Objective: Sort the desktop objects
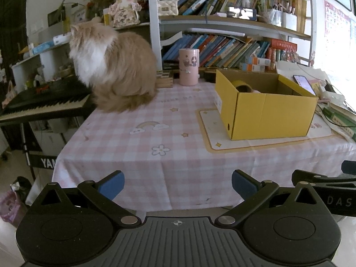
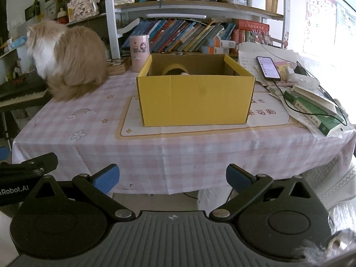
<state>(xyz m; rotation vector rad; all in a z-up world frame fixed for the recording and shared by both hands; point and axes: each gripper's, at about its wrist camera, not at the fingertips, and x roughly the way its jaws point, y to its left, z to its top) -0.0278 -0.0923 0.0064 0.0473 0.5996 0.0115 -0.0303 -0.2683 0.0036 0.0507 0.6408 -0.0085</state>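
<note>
Covering the table, a pink checked cloth is seen across the middle of the frame, and a fluffy cat is seated at its upper left. A yellow box is placed at centre on a mat, with a tape roll inside it. The left gripper and right gripper are held at the lower edge, fingers apart, nothing between them.

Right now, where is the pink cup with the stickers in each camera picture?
Left wrist: the pink cup stands just left of centre, behind the table, between the cat and the yellow box.
Right wrist: the pink cup is upper left, beside the box's back-left corner.
Shared landmark: the yellow box.
</note>
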